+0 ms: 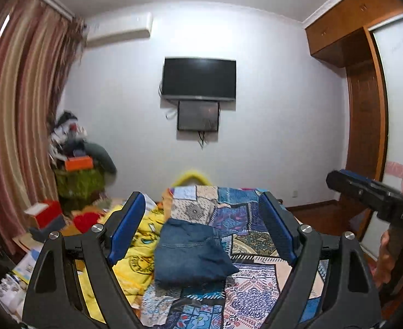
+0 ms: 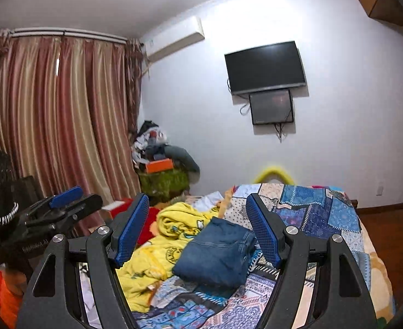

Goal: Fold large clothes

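Holding both tools level above the bed [image 1: 256, 288], I am keeping my left tool [image 1: 204, 227] and right tool [image 2: 198, 230] wide open and empty; the folded jeans [image 1: 190, 255] are lying on the patchwork quilt beside the yellow blanket [image 2: 174, 227], needing only final squaring.

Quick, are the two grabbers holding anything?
Left gripper: open, holding nothing.
Right gripper: open, holding nothing; folded blue denim garment lies on the bed.
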`<action>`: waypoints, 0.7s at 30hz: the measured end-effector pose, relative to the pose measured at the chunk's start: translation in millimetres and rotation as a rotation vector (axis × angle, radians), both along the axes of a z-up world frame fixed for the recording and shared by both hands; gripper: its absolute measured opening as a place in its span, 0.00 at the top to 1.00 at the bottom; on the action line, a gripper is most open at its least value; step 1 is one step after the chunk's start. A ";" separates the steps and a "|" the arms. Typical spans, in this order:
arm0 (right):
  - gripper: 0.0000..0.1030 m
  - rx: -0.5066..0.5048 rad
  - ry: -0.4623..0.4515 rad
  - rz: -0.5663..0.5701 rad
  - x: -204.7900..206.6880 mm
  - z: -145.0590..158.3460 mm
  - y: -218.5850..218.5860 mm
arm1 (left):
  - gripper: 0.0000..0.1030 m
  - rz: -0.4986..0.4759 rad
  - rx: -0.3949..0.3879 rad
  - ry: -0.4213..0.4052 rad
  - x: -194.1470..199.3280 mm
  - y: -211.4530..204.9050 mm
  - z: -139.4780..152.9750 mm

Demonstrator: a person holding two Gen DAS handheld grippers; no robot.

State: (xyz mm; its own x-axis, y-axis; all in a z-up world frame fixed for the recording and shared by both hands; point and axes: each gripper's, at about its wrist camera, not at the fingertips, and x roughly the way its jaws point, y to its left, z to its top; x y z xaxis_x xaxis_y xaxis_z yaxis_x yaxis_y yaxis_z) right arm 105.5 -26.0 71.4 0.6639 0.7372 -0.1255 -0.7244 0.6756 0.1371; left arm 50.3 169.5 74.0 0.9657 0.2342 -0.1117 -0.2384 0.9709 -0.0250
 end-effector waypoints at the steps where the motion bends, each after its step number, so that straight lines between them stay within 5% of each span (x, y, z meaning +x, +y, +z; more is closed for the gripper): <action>1: 0.32 0.006 -0.010 -0.010 -5.6 -1.4 -2.5 | 0.18 0.007 0.009 -0.007 -6.6 -5.5 -3.1; 6: 0.30 -0.004 -0.042 -0.063 -17.2 -8.5 -9.2 | 0.09 0.044 0.004 -0.037 -31.9 -23.4 -15.4; 13: 0.00 -0.009 -0.064 -0.132 -27.0 -15.2 -9.0 | 0.01 0.065 0.005 -0.048 -44.0 -31.0 -19.4; 21: 0.00 -0.020 -0.053 -0.158 -30.6 -18.7 -12.1 | 0.01 0.062 0.003 -0.034 -44.9 -37.1 -25.6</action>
State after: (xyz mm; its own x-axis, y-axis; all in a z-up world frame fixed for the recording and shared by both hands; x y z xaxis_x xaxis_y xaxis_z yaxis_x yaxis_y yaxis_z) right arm 74.9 -38.1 52.7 0.7774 0.6209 -0.1008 -0.6148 0.7839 0.0866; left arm 5.4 132.4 48.4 0.9527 0.2935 -0.0788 -0.2967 0.9545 -0.0315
